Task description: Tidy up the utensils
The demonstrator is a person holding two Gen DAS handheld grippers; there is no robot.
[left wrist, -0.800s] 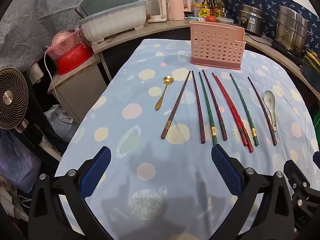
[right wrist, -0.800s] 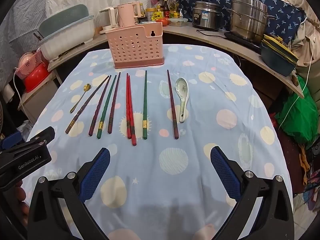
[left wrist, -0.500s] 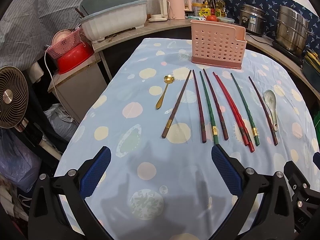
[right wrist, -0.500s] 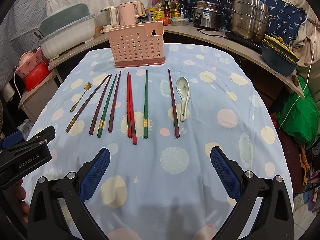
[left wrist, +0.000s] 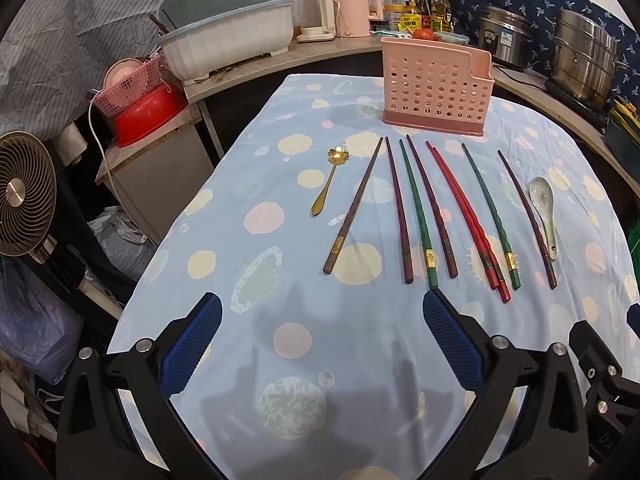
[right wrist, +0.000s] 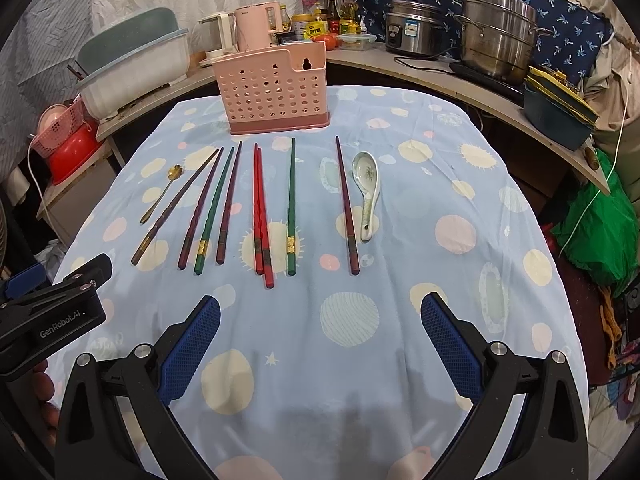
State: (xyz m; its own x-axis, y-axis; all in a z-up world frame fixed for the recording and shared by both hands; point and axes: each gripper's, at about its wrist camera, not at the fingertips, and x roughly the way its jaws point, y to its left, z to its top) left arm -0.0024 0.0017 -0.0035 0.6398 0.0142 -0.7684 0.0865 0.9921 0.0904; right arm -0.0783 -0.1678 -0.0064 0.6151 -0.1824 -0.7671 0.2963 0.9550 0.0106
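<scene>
Your left gripper (left wrist: 322, 312) hangs over the near end of the desk (left wrist: 280, 360), jaws spread wide, nothing between them. Your right gripper (right wrist: 320, 314) matches it: jaws wide, empty, tilted down at the cloth. The two sit close side by side; the left one's black body shows at the left edge of the right wrist view.

Open room: a broad bare strip of spotted blue cloth lies between both grippers and the utensils. The desk's left edge drops off toward a fan (left wrist: 22, 194) and bags; the right edge falls toward a green bag (right wrist: 596, 224).

Utensils lie in one row, handles toward you: gold spoon (left wrist: 330, 180) at far left, then a brown chopstick (left wrist: 354, 206), three dark-and-green ones close together, a red pair (left wrist: 466, 216) touching, a green chopstick (left wrist: 490, 216), a dark chopstick (left wrist: 526, 216), and a white ceramic spoon (left wrist: 544, 210) just beside it at far right.

The pink holder (left wrist: 434, 86) stands upright at the far end, just past the chopstick tips.

Beyond it, a curved counter carries kettles, bottles, steel pots (right wrist: 496, 36) and a dish tub (left wrist: 228, 44).
</scene>
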